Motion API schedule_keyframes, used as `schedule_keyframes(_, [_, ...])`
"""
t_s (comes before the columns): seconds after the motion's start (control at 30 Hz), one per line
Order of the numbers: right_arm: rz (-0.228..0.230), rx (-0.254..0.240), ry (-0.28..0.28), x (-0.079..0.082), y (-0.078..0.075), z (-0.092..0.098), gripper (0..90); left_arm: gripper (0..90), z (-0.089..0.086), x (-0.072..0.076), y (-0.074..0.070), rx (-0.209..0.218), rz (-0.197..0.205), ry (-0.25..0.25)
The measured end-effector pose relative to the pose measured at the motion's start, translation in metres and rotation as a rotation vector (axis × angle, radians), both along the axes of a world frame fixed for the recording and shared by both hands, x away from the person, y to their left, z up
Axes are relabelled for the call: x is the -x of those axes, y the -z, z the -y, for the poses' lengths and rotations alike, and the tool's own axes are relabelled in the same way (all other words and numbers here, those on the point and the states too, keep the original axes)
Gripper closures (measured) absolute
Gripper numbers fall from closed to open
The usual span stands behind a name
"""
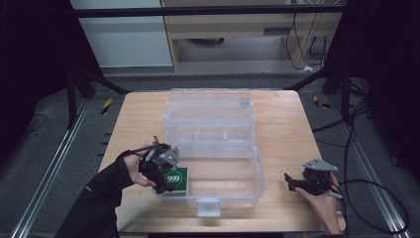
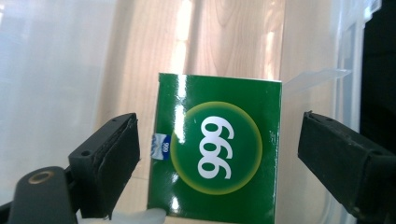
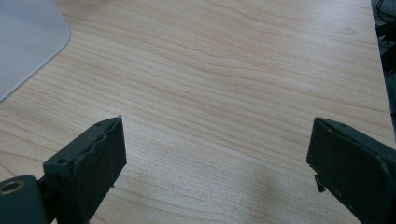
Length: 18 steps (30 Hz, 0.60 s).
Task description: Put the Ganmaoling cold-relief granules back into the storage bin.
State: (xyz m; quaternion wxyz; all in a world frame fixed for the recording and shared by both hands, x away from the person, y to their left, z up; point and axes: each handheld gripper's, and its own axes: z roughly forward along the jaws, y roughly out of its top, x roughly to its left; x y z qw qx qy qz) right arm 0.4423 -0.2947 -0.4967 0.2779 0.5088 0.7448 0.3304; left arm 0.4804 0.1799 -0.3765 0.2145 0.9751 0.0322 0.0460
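Spread wide, the left gripper straddles the green box marked 999, a gap showing on each side, so nothing is pinched. That box lies between its jaws in the near left corner of the clear plastic bin. Closing off-centre could shove it against the bin wall. Well off to the right, the right gripper hangs equally spread above the bare table.

Green box marked 999 lies flat in the near-left corner of the clear plastic bin, lid open behind, right between my spread jaws.
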Motion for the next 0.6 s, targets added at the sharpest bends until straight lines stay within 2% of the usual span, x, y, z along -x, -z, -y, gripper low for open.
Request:
schedule_keyframes(0.03, [-0.001, 0.0, 0.001, 0.0, 0.0, 0.0, 5.1, 13.7, -0.001, 0.001, -0.002, 0.006, 0.005, -0.004])
schedule_keyframes(0.07, [-0.002, -0.001, 0.002, 0.0, 0.0, 0.0, 5.1, 15.1, -0.003, 0.001, -0.006, 0.014, 0.036, -0.012])
schedule_keyframes(0.1, [-0.002, -0.001, 0.002, 0.0, 0.0, 0.0, 5.1, 15.1, -0.005, 0.002, -0.008, 0.028, 0.016, -0.016])
schedule_keyframes(0.17, [-0.001, -0.003, 0.003, 0.0, 0.0, 0.0, 5.2, 17.8, -0.011, 0.003, -0.015, 0.039, 0.05, -0.036])
schedule_keyframes(0.37, [-0.004, -0.005, 0.006, 0.0, 0.0, 0.001, 5.4, 23.7, -0.032, 0.007, -0.027, 0.072, 0.091, -0.092])
schedule_keyframes(0.6, [-0.01, -0.003, 0.003, 0.0, 0.001, 0.0, 5.4, 30.1, -0.055, 0.011, -0.029, 0.096, 0.09, -0.158])
